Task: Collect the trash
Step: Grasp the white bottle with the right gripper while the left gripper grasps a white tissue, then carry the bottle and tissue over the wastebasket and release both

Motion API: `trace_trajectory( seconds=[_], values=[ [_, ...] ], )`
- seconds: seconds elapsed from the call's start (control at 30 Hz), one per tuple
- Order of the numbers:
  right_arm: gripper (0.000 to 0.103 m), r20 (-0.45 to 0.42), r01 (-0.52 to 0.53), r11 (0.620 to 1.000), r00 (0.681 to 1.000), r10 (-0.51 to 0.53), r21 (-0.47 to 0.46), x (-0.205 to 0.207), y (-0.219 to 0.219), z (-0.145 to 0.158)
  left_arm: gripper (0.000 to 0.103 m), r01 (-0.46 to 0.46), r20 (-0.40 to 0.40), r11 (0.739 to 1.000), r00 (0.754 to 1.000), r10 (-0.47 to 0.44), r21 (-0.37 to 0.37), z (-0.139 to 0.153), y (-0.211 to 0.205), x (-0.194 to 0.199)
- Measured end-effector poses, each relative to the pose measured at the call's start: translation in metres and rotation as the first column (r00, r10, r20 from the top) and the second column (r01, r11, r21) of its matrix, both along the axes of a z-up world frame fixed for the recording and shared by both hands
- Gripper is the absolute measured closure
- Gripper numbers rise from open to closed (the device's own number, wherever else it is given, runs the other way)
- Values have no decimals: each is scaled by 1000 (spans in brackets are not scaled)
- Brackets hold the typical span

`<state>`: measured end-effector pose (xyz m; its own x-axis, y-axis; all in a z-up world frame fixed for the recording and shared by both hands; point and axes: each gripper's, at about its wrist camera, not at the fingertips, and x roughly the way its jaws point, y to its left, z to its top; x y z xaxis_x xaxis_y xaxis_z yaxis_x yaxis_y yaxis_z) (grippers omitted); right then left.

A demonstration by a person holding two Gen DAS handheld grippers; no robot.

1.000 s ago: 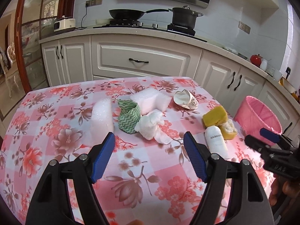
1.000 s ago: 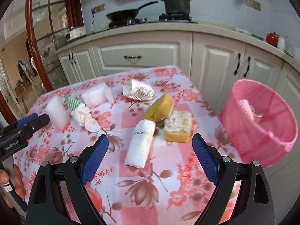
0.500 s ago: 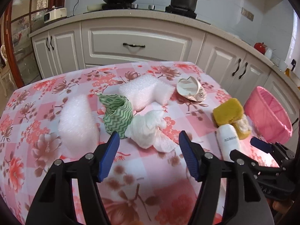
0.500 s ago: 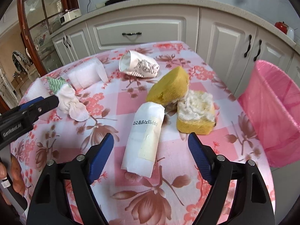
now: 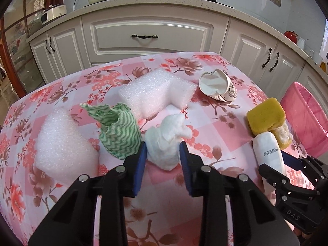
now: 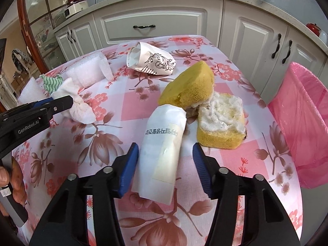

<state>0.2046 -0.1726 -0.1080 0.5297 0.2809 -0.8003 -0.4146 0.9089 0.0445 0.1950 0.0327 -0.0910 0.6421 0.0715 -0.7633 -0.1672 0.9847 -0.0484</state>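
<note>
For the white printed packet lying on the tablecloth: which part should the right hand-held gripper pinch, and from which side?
Grip the white packet across its near, flatter half, coming down from the table's near edge along its length. It lies lengthwise, pointing away, so its narrow width fits between the jaws. The far end leans on the yellow sponge, leaving little room. The right hand-held gripper already straddles that half; its jaws have just been closing.

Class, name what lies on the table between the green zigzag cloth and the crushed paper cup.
The white foam block, shown in the left wrist view, between green zigzag cloth and crushed paper cup.
</note>
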Motion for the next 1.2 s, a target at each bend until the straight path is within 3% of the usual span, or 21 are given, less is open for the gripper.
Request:
trace_trajectory(
  seconds=[0.17, 0.4, 0.67, 1.2],
  values=[
    [61, 1, -7, 1000, 1000, 7, -12, -1, 1, -2, 78, 1, -4, 1000, 1000, -1, -4, -2, -1, -1],
    [66, 3, -9, 1000, 1000, 9, 2, -1, -2, -1, 79, 3, 14, 1000, 1000, -2, -27, 2, -4, -8],
    [67, 23, 1, 1000, 1000, -2, 26, -2, -15, 9, 79, 11, 47, 999, 999, -9, -35, 14, -9, -17],
    [67, 105, 52, 993, 993, -63, 102, -3, -69, 59, 79, 92, 140, 996, 986, -90, -6, 63, -53, -17]
  ],
)
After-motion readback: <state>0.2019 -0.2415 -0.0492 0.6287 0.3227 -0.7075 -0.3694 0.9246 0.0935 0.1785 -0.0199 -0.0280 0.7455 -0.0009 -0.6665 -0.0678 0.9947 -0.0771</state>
